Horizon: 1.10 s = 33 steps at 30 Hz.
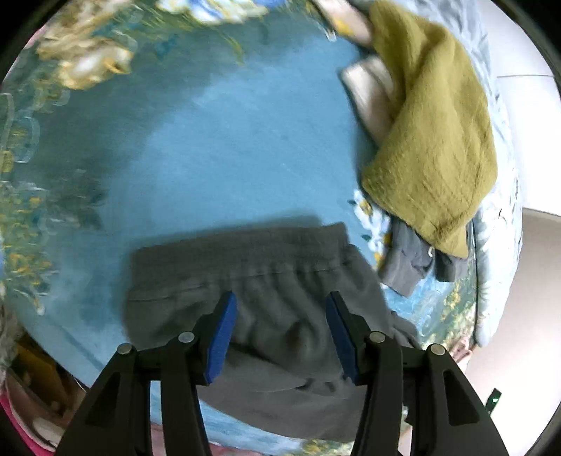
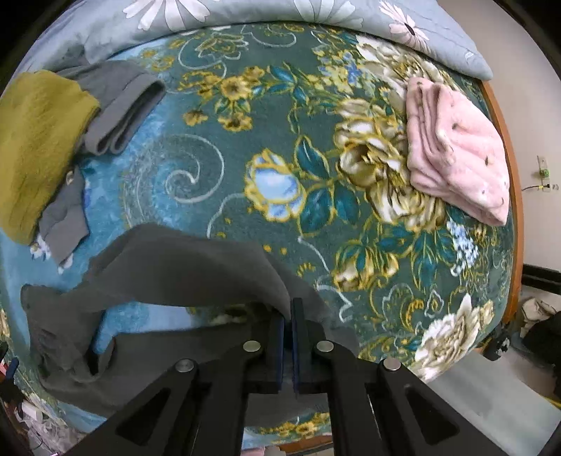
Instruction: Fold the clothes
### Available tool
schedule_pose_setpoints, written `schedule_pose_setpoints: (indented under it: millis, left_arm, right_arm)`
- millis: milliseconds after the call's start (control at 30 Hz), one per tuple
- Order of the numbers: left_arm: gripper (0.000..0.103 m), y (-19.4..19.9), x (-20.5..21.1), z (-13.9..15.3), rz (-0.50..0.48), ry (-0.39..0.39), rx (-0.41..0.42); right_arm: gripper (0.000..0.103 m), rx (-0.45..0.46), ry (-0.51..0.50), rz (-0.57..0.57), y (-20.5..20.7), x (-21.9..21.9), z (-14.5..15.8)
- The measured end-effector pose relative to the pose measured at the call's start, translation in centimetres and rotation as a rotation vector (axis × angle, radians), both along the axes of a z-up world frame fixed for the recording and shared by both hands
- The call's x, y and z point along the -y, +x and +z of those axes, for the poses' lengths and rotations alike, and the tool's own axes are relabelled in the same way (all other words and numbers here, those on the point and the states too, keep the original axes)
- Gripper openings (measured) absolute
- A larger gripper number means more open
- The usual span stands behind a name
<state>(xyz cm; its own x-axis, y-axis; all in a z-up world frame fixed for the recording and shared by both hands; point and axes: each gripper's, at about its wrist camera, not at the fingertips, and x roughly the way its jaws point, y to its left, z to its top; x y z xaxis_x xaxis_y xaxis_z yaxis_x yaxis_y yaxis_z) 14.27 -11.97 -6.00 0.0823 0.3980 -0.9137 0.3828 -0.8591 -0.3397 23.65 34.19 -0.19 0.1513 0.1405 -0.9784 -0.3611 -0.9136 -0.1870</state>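
Observation:
Dark grey trousers (image 1: 245, 273) lie on the floral blue bedspread (image 1: 228, 122), elastic waistband toward the far side. My left gripper (image 1: 280, 298) hovers over the seat of the trousers, jaws open, blue pads clear of the cloth. In the right wrist view the same grey trousers (image 2: 175, 266) are lifted into a raised fold, and my right gripper (image 2: 289, 308) is shut on an edge of that cloth. The rest of the garment sags to the lower left onto the bedspread (image 2: 280, 140).
An olive-yellow garment (image 1: 431, 140) (image 2: 35, 140) lies in a heap over other grey clothes (image 2: 122, 105) and a beige item (image 1: 371, 91). A folded pink blanket (image 2: 455, 151) sits at the right near the bed's wooden edge. A daisy-print quilt (image 2: 245, 14) lines the far side.

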Motion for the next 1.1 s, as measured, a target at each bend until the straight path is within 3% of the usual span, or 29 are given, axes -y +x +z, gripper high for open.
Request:
schedule_pose_setpoints:
  millis: [233, 367, 567, 600, 633, 667, 800, 900, 967, 1033, 1100]
  left_arm:
    - [0.056, -3.6, -5.2, -4.8, 0.143, 0.093, 0.155]
    - [0.056, -4.4, -7.2, -7.5, 0.193, 0.025, 0.276]
    - [0.056, -5.4, -8.7, -10.3, 0.216, -0.103, 0.381]
    - [0.052, -5.3, -8.7, -10.5, 0.217, -0.120, 0.389]
    - [0.039, -5.3, -8.8, -10.7, 0.211, -0.144, 0.398]
    - [0.036, -5.2, -8.8, -10.9, 0.203, -0.162, 0.401]
    - [0.016, -4.6, -9.0, -10.2, 0.179, -0.154, 0.345]
    - [0.015, -4.2, -7.8, -8.2, 0.203, -0.106, 0.258]
    - [0.015, -3.8, -5.9, -6.9, 0.239, -0.064, 0.206]
    - [0.015, -3.3, -3.6, -5.7, 0.288, -0.038, 0.157]
    - [0.015, -2.9, -1.2, -4.7, 0.343, -0.022, 0.115]
  right_arm:
    - [0.006, -0.025, 0.025, 0.100, -5.5, 0.2, -0.2]
    - [0.006, -0.022, 0.012, 0.117, -6.2, 0.7, -1.1]
    - [0.006, -0.016, -0.015, 0.123, -4.8, 0.9, -1.4]
    - [0.006, -0.019, -0.021, 0.121, -4.5, 0.8, -1.2]
    - [0.006, -0.021, -0.027, 0.120, -4.2, 0.8, -1.1]
    - [0.006, -0.026, -0.035, 0.121, -3.9, 0.7, -0.8]
    - [0.006, -0.033, -0.043, 0.139, -4.1, 0.3, -0.4]
    - [0.007, -0.051, -0.046, 0.131, -5.8, -0.3, -0.1]
    - [0.019, -0.110, -0.050, 0.124, -7.3, -0.3, 0.9]
    - [0.049, -0.176, -0.054, 0.117, -8.7, -0.3, 2.0]
    - [0.057, -0.241, -0.059, 0.108, -9.8, -0.3, 3.1]
